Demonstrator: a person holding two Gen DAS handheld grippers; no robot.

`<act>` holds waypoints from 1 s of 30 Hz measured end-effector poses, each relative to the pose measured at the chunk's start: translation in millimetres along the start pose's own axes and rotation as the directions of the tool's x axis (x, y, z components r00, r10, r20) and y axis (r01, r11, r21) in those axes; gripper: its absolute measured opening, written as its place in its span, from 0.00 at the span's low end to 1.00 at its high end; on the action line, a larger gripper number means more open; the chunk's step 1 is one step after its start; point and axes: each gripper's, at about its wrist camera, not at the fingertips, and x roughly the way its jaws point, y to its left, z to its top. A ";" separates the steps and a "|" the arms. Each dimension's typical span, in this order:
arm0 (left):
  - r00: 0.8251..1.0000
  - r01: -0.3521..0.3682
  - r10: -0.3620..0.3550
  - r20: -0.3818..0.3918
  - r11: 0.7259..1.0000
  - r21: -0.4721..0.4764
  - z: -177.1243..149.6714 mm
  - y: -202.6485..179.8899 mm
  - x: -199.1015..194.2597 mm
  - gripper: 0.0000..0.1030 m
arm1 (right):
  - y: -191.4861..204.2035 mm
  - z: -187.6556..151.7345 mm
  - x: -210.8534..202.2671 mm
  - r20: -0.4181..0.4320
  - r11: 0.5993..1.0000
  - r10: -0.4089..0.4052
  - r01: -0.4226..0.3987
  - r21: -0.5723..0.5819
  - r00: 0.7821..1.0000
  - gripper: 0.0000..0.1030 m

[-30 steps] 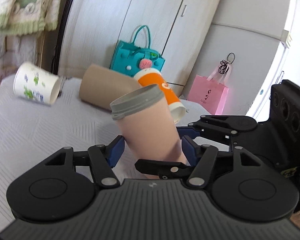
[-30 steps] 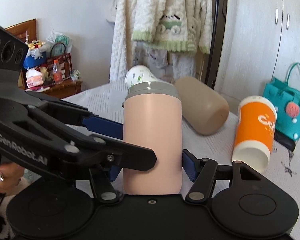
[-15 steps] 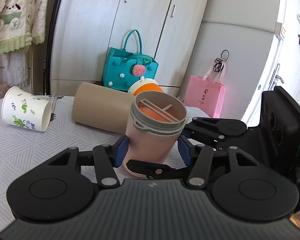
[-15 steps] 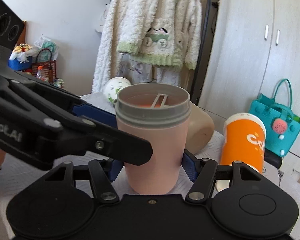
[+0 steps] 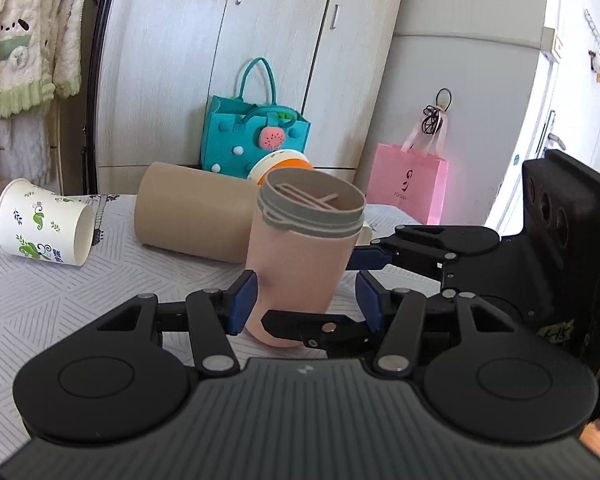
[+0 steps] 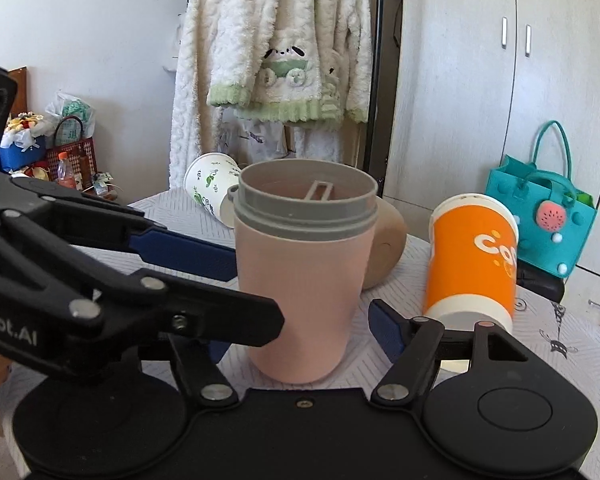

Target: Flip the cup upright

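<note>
pink cup (image 6: 304, 280) upright on table, left gripper (image 5: 306, 300) and right gripper (image 6: 300, 334) both open around it

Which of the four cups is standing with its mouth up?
The pink cup with the grey rim, between the grippers. The tan cup and the white cup lie on their sides, and the orange cup stands mouth down.

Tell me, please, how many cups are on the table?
4: pink cup upright between the grippers; orange cup inverted; tan cup and white printed paper cup on their sides. Others may be hidden.
</note>
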 end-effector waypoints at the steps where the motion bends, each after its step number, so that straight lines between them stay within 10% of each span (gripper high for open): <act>1: 1.000 0.004 -0.004 -0.007 1.000 -0.011 0.0 0.9 -0.4 0.52 | 0.3 -0.3 -1.9 0.001 1.000 -0.004 0.004 -0.003 1.000 0.74; 18: 0.989 -0.143 0.144 0.024 0.989 -0.036 -5.2 -11.5 -58.9 0.59 | 20.7 -16.9 -74.4 0.026 0.967 -0.224 0.219 0.134 0.974 0.76; 30: 0.970 -0.217 0.212 0.122 0.976 0.032 -12.3 -43.1 -122.4 0.71 | 50.4 -19.0 -137.0 0.097 0.965 -0.218 0.200 0.170 0.971 0.76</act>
